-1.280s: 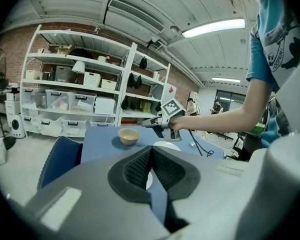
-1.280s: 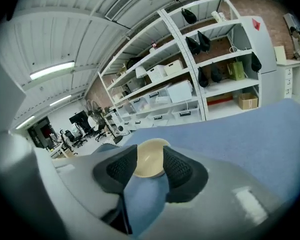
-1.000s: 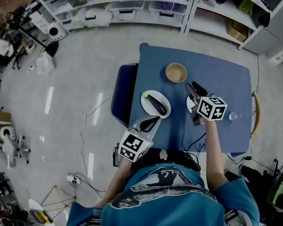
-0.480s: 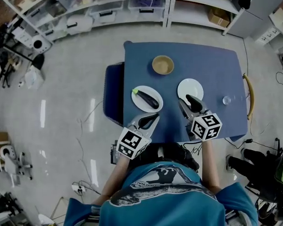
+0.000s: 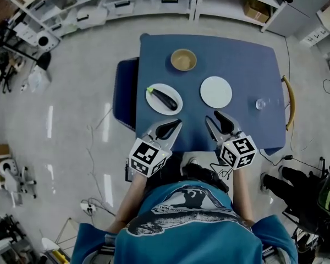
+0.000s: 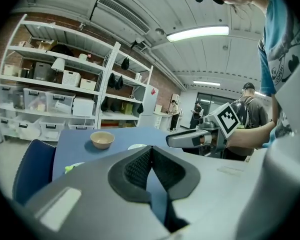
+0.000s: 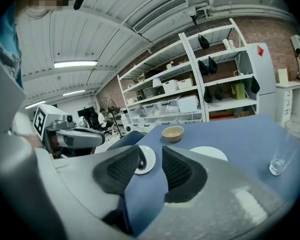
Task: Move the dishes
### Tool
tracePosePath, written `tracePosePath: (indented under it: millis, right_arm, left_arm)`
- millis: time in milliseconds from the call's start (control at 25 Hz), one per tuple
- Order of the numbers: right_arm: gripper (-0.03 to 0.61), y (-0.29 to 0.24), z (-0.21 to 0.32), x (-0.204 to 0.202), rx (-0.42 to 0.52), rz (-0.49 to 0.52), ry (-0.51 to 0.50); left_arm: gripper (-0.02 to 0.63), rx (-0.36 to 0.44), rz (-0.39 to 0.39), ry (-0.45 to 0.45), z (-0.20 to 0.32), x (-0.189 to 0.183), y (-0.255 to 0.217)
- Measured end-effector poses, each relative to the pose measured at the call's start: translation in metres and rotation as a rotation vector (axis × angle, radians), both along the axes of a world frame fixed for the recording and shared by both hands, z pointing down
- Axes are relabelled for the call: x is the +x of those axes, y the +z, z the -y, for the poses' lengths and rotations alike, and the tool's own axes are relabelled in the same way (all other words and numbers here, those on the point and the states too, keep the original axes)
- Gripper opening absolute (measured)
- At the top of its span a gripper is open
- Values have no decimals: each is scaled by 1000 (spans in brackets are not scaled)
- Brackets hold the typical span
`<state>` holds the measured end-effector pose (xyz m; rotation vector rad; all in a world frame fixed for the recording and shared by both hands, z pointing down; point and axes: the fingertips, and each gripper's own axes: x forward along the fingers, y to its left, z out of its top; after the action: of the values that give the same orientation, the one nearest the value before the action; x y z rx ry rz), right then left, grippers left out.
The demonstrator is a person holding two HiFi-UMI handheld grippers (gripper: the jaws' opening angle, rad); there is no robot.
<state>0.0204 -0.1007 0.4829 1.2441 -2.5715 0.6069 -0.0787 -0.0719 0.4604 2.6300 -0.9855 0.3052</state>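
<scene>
Head view looks down on a blue table (image 5: pixel 247 59) in the upper middle of the frame. A bowl (image 5: pixel 183 60) sits near its top edge. Below it are a plate (image 5: pixel 170 90) carrying an eggplant (image 5: pixel 166 99) at left and an empty plate (image 5: pixel 216 92) at right, with a glass (image 5: pixel 260 103) near the right edge. Both grippers hover at the table's lower edge, apart from the dishes. The left gripper (image 5: pixel 173 126) is clenched on nothing. The right gripper (image 5: pixel 220 120) has its jaws apart and empty, having just closed a little.

Lab or workshop space, white shelving (image 6: pixel 55 87) lining a brick wall (image 7: pixel 270 26), plastic storage bins (image 6: pixel 37 100) sitting on it, strip lights (image 6: pixel 197 32) glowing overhead
</scene>
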Motion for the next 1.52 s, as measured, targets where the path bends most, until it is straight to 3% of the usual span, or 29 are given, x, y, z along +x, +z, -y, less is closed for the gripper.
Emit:
tracePosePath:
  millis: [360,680,1520]
  right_arm:
    - [116,-13,-48,11,37,44,-81]
    - [2,-21,-82,24,77,66,-104]
    - [2,-23,-124,18,116,4,-240]
  left_arm:
    - [14,-5,4,-45,-49,35,-6]
    - [14,8,16,-49,-93,61,-10]
    - [14,41,29,-82,-134,73,-14]
